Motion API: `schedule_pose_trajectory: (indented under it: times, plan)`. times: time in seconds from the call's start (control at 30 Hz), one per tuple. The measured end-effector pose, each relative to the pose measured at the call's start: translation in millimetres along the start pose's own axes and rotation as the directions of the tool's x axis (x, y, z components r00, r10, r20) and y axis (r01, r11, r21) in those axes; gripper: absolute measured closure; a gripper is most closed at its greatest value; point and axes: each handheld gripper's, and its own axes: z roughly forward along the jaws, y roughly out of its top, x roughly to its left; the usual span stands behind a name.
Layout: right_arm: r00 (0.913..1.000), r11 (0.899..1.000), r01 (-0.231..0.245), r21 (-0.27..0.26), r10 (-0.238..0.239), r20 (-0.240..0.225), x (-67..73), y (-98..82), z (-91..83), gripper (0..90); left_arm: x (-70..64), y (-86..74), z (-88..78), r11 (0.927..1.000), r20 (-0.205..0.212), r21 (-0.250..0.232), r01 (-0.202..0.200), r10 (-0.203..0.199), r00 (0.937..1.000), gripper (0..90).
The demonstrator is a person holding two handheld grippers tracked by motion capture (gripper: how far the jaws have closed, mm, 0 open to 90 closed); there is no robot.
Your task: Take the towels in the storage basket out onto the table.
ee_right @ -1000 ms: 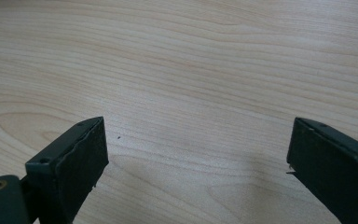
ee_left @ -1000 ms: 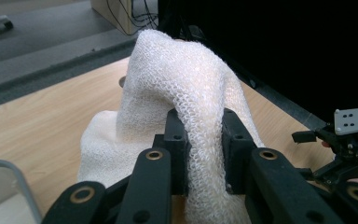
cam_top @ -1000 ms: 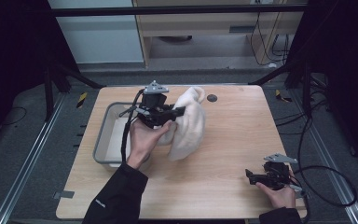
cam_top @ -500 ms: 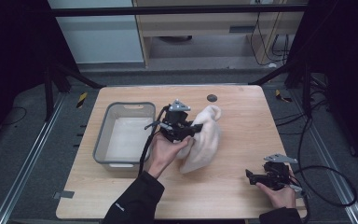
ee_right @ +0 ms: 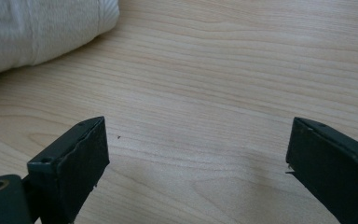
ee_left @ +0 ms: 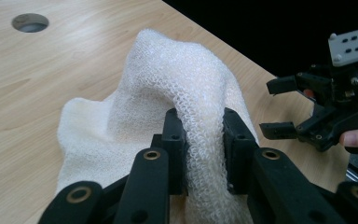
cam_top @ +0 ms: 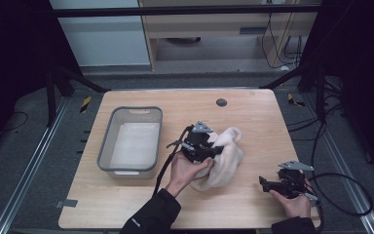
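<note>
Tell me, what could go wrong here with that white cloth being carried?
The left gripper pinches only a narrow fold of the white cloth, so the loose knit might slip free. The rest sags onto the table and could drag. The right gripper, open, rests nearby, and the cloth could snag it.

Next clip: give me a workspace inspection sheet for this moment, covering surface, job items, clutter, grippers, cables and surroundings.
Surface: wooden table, round hole near far edge.
Job items: white knitted cloth bunched mid-table; grey bin at left, upright.
Clutter: nothing seen.
Grippers: left gripper shut on a fold of the cloth; right gripper open over bare wood, near right corner.
Cables: black cable loops off the right edge.
Surroundings: dark floor, metal rails, cabinet behind.
</note>
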Motion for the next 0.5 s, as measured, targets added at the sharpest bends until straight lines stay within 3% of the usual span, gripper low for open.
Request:
schedule_pose_trajectory:
  times: [0.3, 0.5]
  plan:
    - [0.9999, 1.0, 0.0, 0.001, 0.0, 0.013, -0.5, -0.5, 0.2, 6.8, -9.4, -7.5, 11.2, 0.9999, 0.014, 0.004, -0.009, 0.009, 0.9999, 69.3]
    - [0.9998, 1.0, 0.004, 0.002, -0.004, 0.018, -0.3, -0.7, 0.3, 7.6, -13.5, -12.7, 18.4, 0.9999, 0.022, -0.005, -0.01, 0.01, 0.9997, 57.5]
